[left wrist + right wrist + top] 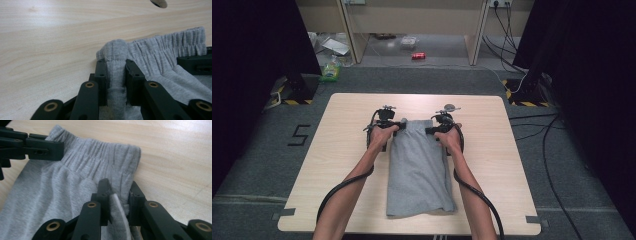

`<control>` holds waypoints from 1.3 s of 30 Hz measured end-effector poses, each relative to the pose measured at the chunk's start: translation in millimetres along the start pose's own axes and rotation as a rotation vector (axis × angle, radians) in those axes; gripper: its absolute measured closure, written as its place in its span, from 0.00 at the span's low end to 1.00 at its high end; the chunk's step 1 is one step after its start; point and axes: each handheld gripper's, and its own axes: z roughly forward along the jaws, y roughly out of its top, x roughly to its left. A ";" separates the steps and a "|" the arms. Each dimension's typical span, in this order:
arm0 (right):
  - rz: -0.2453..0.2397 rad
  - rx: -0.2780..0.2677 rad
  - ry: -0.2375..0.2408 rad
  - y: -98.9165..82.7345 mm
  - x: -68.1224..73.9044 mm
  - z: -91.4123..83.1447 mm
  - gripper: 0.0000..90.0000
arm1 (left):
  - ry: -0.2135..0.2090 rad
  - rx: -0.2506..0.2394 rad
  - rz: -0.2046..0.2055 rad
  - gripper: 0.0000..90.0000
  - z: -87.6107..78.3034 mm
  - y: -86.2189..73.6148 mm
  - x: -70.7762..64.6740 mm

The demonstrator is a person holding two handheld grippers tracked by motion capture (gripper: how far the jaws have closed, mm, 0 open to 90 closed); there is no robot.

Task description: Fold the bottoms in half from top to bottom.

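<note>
A pair of grey shorts (419, 170) lies folded lengthwise on the wooden table (342, 150), with its elastic waistband (417, 123) at the far end. My left gripper (401, 126) is shut on the waistband's left corner (115, 53), the fabric pinched between its black jaws. At the right corner (130, 165), my right gripper (432, 129) is shut on the waistband too, a fold of cloth squeezed between the jaws. The left gripper (53, 150) also reaches in from the top left of the right gripper view.
The table's far edge lies just past the waistband, with a small round hole (451, 107) near it. On the floor beyond are a green bottle (331, 70), a red can (418, 56) and cables (532, 125). Bare tabletop flanks the shorts on both sides.
</note>
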 end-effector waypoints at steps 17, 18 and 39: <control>-0.056 -0.122 0.077 11.1 10.3 -49.1 0.86 | -0.037 -0.112 0.085 0.83 -40.0 19.9 -22.5; -0.062 -0.132 0.084 10.6 11.3 -52.3 0.86 | -0.038 -0.118 0.093 0.83 -43.2 20.2 -24.3; -0.224 -0.227 0.188 -41.0 51.0 -118.9 0.86 | -0.116 -0.228 0.241 0.83 -114.8 -29.6 -63.5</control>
